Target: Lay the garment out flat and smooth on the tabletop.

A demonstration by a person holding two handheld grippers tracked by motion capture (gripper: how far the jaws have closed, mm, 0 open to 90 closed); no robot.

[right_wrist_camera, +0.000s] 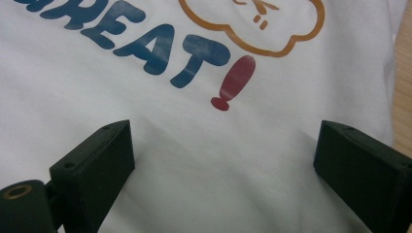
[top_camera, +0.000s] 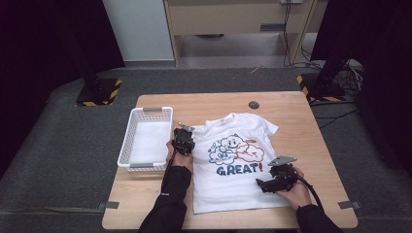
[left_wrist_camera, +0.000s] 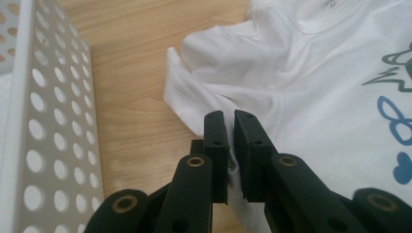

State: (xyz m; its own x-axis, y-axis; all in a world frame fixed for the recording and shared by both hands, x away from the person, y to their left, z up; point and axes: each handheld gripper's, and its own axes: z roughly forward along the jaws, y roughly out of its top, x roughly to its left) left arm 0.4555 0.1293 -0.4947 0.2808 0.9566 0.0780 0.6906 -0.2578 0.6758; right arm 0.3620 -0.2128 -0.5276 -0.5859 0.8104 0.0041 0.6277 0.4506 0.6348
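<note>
Right hand-held gripper [right_wrist_camera: 223,165] hovers jaws wide apart over the white T-shirt [top_camera: 233,165] near its hem. Left hand-held gripper [left_wrist_camera: 229,145] pinches the shirt's sleeve edge beside the white basket [top_camera: 127,141] on the bench [top_camera: 291,107].

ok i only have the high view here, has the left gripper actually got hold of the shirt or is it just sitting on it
Observer: The left gripper has its jaws nearly closed, with a fold of the white t-shirt pinched between them at the sleeve edge.
Operator: and the right one, open or closed
Observer: The right gripper is wide open, jaws spread apart over the cloth below the red exclamation mark.
Operator: is it gripping any cloth
Observer: No, the fabric between its jaws lies flat and smooth, with nothing caught.
Operator: how close is the basket to the left one
Observer: The white basket has its perforated wall just beside the gripper, with a strip of bare wooden table between it and the sleeve.
</note>
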